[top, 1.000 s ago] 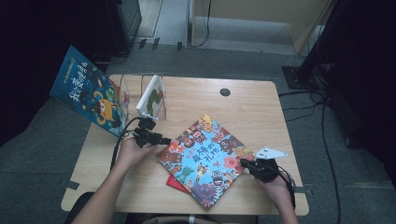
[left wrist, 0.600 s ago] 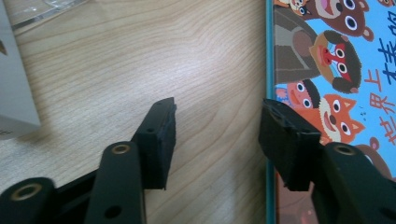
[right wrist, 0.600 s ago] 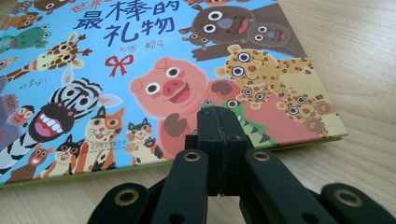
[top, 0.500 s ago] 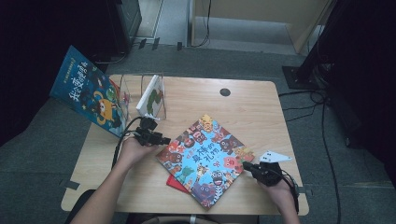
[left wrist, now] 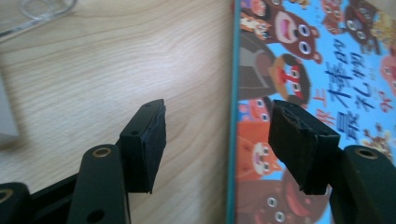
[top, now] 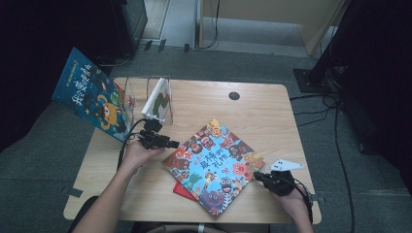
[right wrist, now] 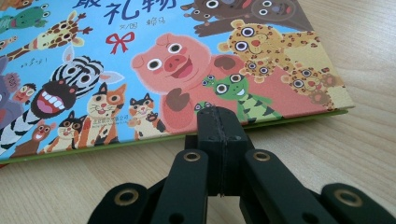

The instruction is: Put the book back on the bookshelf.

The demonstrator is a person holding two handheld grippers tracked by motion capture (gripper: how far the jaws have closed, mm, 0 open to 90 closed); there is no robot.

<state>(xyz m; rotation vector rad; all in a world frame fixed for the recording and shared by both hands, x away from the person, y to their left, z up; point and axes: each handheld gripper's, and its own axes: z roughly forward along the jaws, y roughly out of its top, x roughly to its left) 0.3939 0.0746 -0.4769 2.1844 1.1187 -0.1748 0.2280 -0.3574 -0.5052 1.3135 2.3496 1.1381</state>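
Straddling the picture book edge, left gripper fingers apart

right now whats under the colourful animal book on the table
A red book lies under the animal book, with just one corner sticking out at the near left edge. The rest of it is covered, so its cover and full extent cannot be seen. Both rest on the wooden table.

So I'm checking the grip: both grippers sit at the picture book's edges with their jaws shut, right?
Not both. The right gripper is shut at the picture book, but the left gripper is open, its jaws straddling the book's edge, as the left gripper view shows.
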